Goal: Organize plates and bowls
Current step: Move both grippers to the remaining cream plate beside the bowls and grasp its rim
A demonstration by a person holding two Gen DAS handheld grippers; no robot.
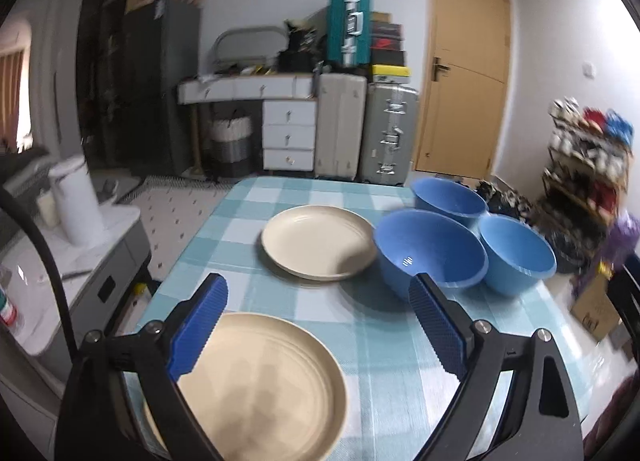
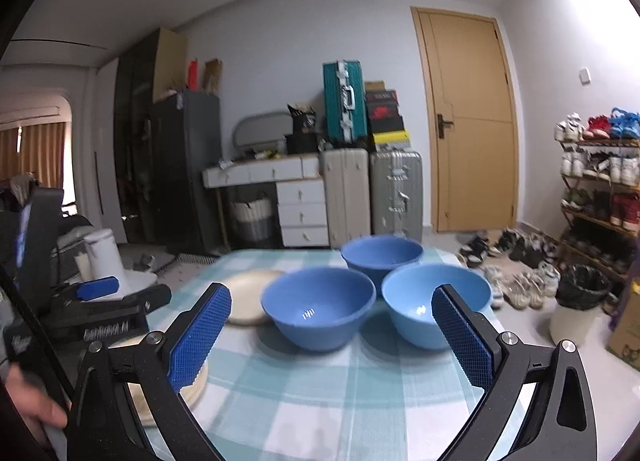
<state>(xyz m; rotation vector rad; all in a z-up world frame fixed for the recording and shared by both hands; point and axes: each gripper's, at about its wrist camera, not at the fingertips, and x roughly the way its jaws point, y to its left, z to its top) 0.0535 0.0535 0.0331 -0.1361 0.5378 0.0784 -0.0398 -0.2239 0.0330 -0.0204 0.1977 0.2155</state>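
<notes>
Cream plates (image 1: 318, 247), two, and blue bowls (image 2: 318, 307), three, on checked tablecloth (image 1: 380, 341); left gripper (image 1: 320, 325) and right gripper (image 2: 332, 335) both spread wide, holding nothing.

Even, soft indoor light; daylight through curtains (image 2: 36, 153) at far left. Glare spots inside blue bowls (image 2: 318, 307). Slight motion blur, strong fisheye edge bending.
</notes>
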